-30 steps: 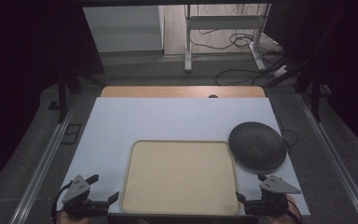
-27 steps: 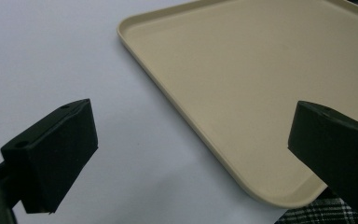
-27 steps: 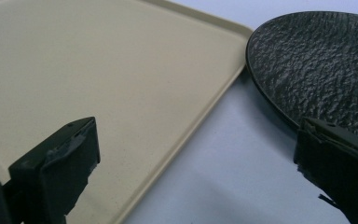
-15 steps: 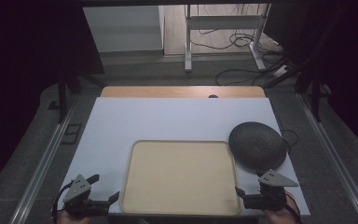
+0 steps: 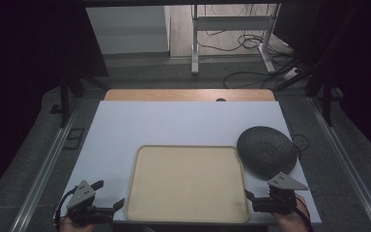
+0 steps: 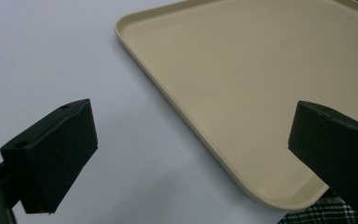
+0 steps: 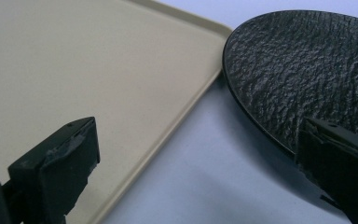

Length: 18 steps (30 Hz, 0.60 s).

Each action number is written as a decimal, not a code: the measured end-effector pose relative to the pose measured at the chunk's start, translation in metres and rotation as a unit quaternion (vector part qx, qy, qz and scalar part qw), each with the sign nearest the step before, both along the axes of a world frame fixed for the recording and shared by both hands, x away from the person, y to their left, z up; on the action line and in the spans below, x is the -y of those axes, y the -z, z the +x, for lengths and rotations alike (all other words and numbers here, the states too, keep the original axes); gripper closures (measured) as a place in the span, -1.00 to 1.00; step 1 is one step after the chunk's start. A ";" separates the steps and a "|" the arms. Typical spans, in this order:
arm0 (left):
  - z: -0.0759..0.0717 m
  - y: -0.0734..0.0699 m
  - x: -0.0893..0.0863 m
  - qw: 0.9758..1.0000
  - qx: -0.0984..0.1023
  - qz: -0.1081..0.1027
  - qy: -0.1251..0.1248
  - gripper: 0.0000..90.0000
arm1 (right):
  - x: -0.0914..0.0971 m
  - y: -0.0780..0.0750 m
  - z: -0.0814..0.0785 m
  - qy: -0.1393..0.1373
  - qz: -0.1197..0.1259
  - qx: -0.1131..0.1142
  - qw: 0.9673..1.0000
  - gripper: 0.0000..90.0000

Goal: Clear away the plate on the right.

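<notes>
A: The left claw [image 5: 110, 197] is spread wide and holds nothing; it hovers at the near left corner of the tray [image 5: 187, 220]. In the left gripper view the tray [image 6: 242, 88] rim runs between its two jaws, though neither touches it.

B: And the right claw [image 5: 249, 200]?

A: Spread too, empty, at the tray's near right corner. In the right gripper view one jaw sits over the beige tray [image 7: 74, 70], the other over the edge of the black plate [image 7: 303, 79].

B: Where do those things lie?

A: The tray lies flat on the white desk [image 5: 174, 125], near the front edge, with nothing in it. The dark, rough-textured plate [image 5: 266, 151] rests just beside the tray's far right corner, touching it or nearly so.

B: Which step is this, then?

A: My guess is the approach, before any grasp. Next, the right claw needs to close on the plate's near rim, or both claws on the tray's rim.

B: Count?

A: One tray, one plate, two claws.
</notes>
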<state>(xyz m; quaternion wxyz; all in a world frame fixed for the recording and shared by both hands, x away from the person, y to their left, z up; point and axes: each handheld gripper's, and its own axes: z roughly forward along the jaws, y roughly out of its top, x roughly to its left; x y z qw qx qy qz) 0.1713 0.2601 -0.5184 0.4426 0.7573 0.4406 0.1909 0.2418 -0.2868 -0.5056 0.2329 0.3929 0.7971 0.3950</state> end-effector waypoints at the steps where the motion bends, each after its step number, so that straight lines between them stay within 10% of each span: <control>1: 0.000 0.000 0.000 1.000 0.000 -0.001 0.000 -0.98 | 0.000 0.001 0.002 0.004 -0.010 -0.001 1.000 -1.00; 18: 0.002 0.001 -0.001 1.000 -0.006 -0.006 -0.004 -0.99 | 0.000 0.003 0.014 0.053 -0.090 0.011 0.994 -1.00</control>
